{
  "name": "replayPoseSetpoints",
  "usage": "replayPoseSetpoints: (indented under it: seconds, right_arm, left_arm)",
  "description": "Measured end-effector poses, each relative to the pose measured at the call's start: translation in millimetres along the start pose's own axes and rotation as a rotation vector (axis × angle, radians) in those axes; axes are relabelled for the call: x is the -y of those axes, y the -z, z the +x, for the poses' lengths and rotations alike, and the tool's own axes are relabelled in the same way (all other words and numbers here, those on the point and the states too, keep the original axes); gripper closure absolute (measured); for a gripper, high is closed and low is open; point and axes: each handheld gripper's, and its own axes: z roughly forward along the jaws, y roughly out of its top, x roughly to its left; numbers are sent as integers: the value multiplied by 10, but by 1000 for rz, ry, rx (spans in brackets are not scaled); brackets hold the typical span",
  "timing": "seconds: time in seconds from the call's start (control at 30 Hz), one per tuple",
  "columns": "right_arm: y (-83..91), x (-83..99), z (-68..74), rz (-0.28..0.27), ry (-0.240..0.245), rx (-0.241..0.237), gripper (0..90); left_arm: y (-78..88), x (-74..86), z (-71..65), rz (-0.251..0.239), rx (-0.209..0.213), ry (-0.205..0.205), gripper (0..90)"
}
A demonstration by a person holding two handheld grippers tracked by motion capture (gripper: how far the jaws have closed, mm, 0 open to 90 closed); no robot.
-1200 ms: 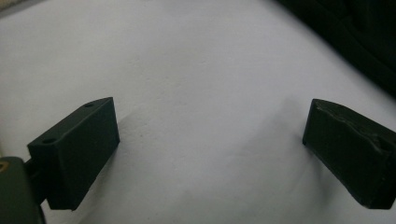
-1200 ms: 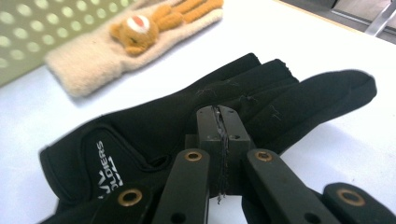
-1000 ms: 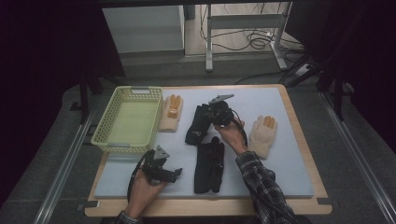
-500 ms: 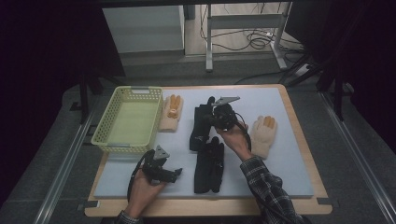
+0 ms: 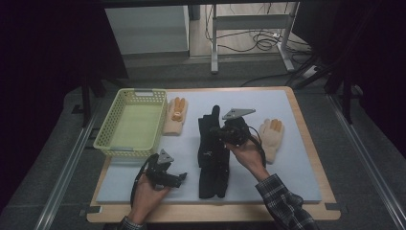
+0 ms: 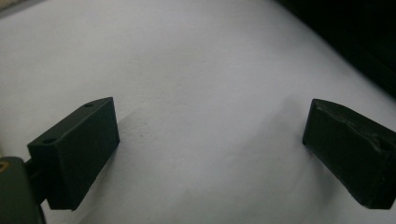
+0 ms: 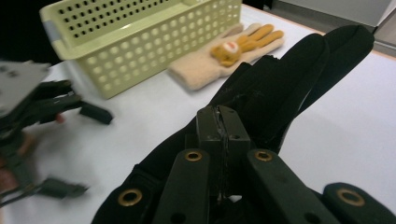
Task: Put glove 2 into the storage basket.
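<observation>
Black gloves lay on the white mat, and the yellow basket at the mat's far left corner serves as the landmark. One black glove stretched lengthwise to the right of the basket, its fingers pointing away from the person; a second black glove lay nearer the person, its far end touching or overlapping the first. The right gripper rested on the far glove, held by the right hand, whose plaid sleeve came in from the bottom. In the right gripper view its jaws were pressed tightly together over that glove's dark fabric; a thin layer seemed caught between them, though I could not be certain it was pinched.

Between the basket and the far black glove lay a cream glove with orange fingertips and a small bear figure, just beside the basket's right wall. Another cream glove lay farther right, beyond the right gripper.

The left gripper sat nearer the person than the basket's front corner, held by the left hand, with its jaws spread wide apart above bare mat and gripping nothing.
</observation>
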Motion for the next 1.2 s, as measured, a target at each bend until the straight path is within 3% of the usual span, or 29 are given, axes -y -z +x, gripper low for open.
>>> replayPoseSetpoints:
  seconds: [0.3,0.47,0.7,0.77,0.87,1.03,1.13,1.2]
  right_arm:
    - [241,240,298,16,8,-38,885]
    - [294,430,364,37,5,-54,884]
    - [172,745,240,100,24,-22,867]
    - [134,814,202,107,25,-14,788]
    - [199,817,155,79,6,26,672]
    - [328,762,32,42,-27,83,614]
    - [263,789,-22,50,-64,45,510]
    - [169,829,3,61,-48,-3,463]
  left_arm:
    - [-2,1,-4,-2,0,5,38]
    - [-2,0,-4,-3,-1,5,38]
    - [-3,1,-4,-3,0,5,38]
    - [-2,1,-4,-3,0,5,38]
    - [-3,1,-4,-3,0,5,38]
    - [0,0,-1,1,0,1,38]
    - [0,0,-1,1,0,1,38]
    - [-1,0,-2,1,1,2,38]
